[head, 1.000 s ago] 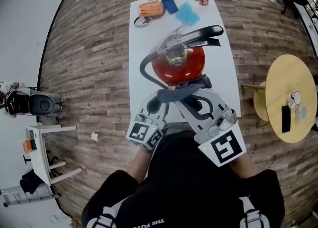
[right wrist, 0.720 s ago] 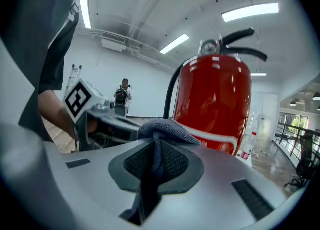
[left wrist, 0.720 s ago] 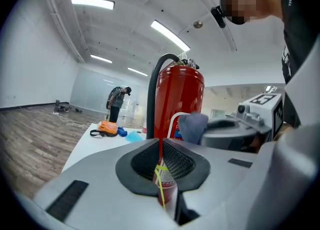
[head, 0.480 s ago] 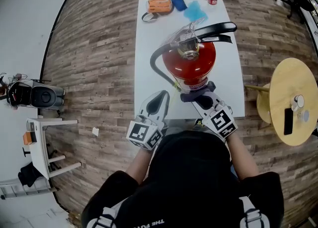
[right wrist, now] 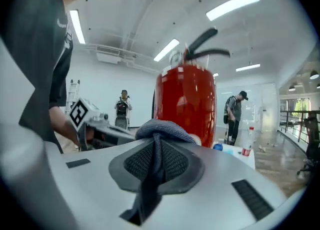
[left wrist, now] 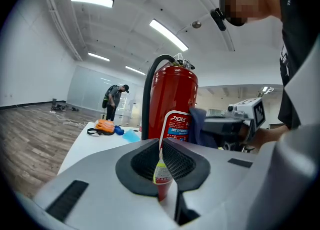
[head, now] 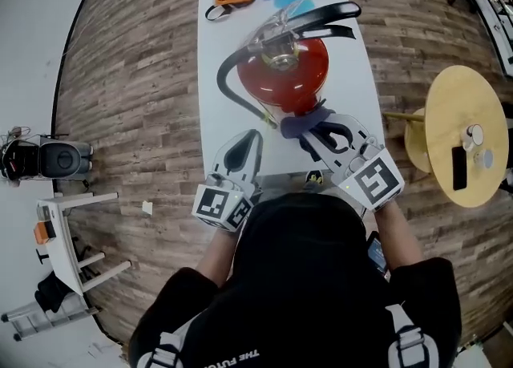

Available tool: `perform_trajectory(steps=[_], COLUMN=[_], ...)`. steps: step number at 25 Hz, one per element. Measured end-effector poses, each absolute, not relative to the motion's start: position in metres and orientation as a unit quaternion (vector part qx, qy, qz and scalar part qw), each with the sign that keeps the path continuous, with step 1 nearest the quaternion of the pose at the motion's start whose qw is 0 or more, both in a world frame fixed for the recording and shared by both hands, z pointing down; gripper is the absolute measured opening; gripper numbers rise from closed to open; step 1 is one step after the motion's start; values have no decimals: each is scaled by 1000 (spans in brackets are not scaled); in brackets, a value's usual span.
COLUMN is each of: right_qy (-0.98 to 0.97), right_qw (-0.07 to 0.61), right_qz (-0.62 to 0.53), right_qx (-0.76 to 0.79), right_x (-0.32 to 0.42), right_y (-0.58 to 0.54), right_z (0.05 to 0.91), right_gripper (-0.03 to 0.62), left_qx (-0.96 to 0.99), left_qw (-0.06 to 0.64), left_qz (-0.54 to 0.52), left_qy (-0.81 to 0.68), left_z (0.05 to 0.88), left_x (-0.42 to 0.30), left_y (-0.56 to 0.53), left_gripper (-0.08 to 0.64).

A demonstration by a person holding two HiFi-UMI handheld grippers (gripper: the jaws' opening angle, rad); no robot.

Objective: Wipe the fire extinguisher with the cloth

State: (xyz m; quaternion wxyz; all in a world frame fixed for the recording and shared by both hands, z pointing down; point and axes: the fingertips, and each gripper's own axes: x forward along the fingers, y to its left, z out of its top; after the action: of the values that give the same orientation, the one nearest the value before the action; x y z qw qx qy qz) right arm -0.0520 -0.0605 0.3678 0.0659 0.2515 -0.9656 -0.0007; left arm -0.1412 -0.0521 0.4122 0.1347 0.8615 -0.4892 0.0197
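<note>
Two grippers are at work, and only one carries anything. The right gripper [head: 317, 132] is clamped on a grey-blue cloth [head: 298, 124], a fold of it pinched between the jaws and a bunch bulging out past the tips. That bunch lies against the red fire extinguisher [head: 282, 78], low on the body at about 5 o'clock as seen from the head view. The extinguisher stands upright near the middle of the white table [head: 365, 102], with its black hose [head: 227, 90] curving round the 9 o'clock side.

The left gripper [head: 244, 146] has its jaws pressed together on nothing. It sits at about 7 o'clock from the extinguisher, near it but apart.

This looks like the wiping step itself, with the cloth in contact. The next move probably calls for dragging the cloth along the curved body under steady pressure. The left gripper may need to brace the cylinder so it does not tip.
</note>
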Motion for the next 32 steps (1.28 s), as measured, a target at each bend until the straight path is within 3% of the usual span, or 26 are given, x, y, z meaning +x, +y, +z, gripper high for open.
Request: perform_trajectory(steps=[2, 4, 10, 18, 22, 32], right_qy=[-966, -965, -972, -952, -940, -927], right_qw=[43, 60, 62, 192, 260, 318], right_qz=[-17, -46, -5, 105, 99, 118], right_qx=[254, 251, 227, 213, 200, 159], right_x=[-50, -48, -55, -66, -74, -46], right_y=[-61, -61, -55, -52, -48, -57], right_z=[333, 324, 387, 546, 603, 638], right_gripper=[37, 35, 35, 35, 35, 35], left_qx=[865, 868, 876, 880, 880, 859], left_qw=[133, 130, 141, 139, 139, 146], left_qz=[17, 16, 20, 20, 23, 26], left_qy=[-484, -478, -461, -453, -454, -490], left_z=[410, 408, 418, 419, 419, 422], left_x=[-136, -131, -118, -112, -116, -154], left_y=[-56, -59, -55, -51, -48, -39], left_gripper=[35, 35, 35, 35, 35, 35])
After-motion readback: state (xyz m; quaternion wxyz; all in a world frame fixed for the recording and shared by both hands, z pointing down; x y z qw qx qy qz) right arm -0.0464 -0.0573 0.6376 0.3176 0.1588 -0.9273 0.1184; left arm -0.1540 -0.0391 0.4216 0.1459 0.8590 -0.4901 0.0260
